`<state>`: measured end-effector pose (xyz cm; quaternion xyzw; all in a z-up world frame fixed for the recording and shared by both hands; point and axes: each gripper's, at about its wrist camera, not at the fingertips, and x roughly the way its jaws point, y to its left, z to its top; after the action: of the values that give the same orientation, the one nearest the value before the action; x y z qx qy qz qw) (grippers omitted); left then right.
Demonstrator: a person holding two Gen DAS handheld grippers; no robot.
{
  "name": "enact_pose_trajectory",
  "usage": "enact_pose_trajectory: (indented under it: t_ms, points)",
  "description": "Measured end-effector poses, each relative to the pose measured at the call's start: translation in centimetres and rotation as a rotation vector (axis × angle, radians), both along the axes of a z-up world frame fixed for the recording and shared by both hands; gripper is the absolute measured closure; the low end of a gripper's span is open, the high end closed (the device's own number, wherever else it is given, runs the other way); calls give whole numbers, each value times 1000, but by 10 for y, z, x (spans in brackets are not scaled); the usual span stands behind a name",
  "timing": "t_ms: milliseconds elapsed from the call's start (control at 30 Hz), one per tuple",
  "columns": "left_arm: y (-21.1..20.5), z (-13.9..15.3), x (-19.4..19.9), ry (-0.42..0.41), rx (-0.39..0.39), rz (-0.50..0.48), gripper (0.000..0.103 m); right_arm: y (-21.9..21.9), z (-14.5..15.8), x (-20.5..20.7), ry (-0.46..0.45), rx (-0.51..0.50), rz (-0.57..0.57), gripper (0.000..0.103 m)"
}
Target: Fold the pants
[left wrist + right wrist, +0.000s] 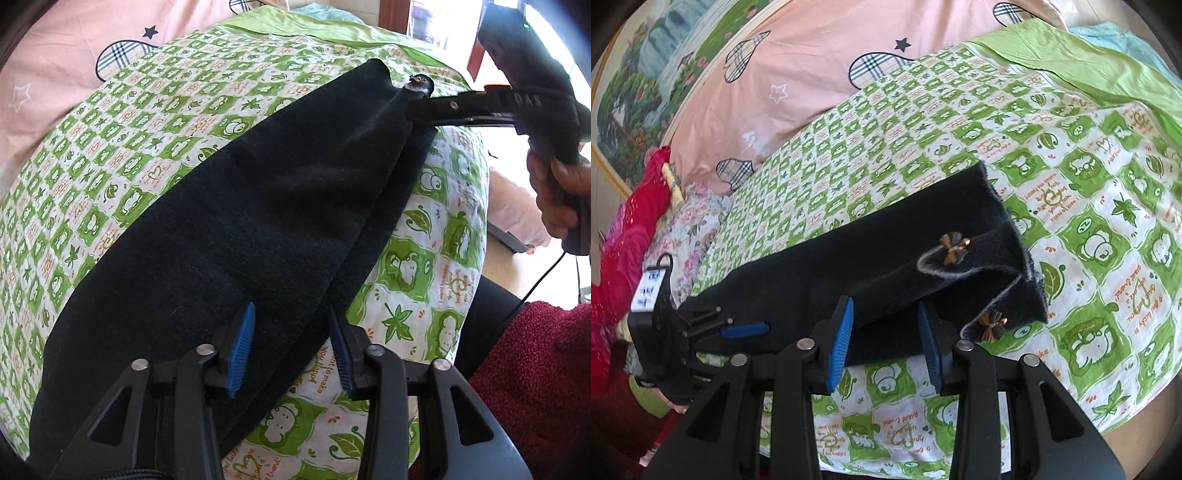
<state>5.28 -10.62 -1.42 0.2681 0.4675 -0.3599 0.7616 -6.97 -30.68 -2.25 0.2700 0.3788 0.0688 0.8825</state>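
Note:
Dark navy fleece pants (pixel 236 229) lie folded lengthwise on the green frog-print bedspread (pixel 110 147). In the right wrist view the pants (pixel 849 280) show two cuffs with small bronze bows (pixel 955 247). My left gripper (pixel 291 347) is open, its blue pads either side of the pants' near edge. My right gripper (pixel 886 343) is open over the near edge of the pants by the cuffs. In the left wrist view the right gripper (pixel 436 110) reaches in from the right to the far end. The left gripper (pixel 738 328) shows at the far end in the right wrist view.
A pink quilt (pixel 812 74) with plaid hearts lies behind the bedspread. A red garment (pixel 624 240) and floral cloth (pixel 694 221) lie at the left. A dark red towel (pixel 535 369) sits by the bed edge. A landscape picture (pixel 646 74) hangs behind.

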Motion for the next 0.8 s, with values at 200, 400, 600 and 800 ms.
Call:
enact_pose_trajectory:
  t_ms: [200,400,600,800]
  points:
    - [0,2,1,-26,2,3,98,-11,-6,7,3,20,-53,70]
    - [2,25,-13,-80,-36,-8,99,-13,13,-10,-52,-8,-46,97]
    - [2,20,-18,-47,-33,-28,98,-17,8,-18,-23,-20,-55,97]
    - [-3,17,-18,4,-18,-37,89,-21,-9,-13,47,6,-82,91]
